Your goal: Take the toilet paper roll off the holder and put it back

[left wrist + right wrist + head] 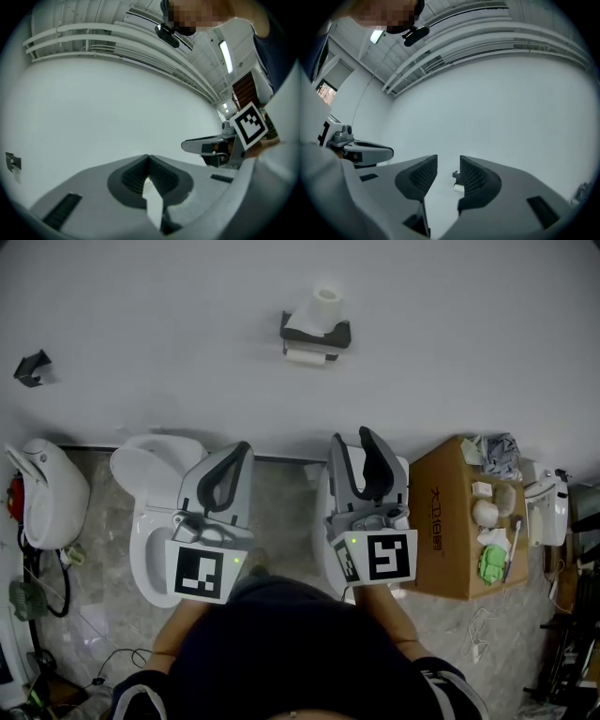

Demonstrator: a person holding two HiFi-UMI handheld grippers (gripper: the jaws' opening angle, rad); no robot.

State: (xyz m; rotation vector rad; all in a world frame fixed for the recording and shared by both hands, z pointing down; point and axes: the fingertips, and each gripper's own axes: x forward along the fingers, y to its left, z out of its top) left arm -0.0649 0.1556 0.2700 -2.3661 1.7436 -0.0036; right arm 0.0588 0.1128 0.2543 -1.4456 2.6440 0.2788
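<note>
Toilet paper roll (327, 304) upright atop wall holder (317, 334), well apart from both claws, left gripper (243, 450) clenched on nothing, right gripper (352, 438) released, toilet (150, 521) beneath, cardboard box (448, 521) beside.

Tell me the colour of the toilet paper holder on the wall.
The toilet paper holder is dark grey, nearly black; the head view shows it best.

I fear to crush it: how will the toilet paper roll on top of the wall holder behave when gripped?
The toilet paper roll looks soft, probably light; hard squeezing may dent it. Standing upright on the black holder, it could tip and roll if pushed sideways.
</note>
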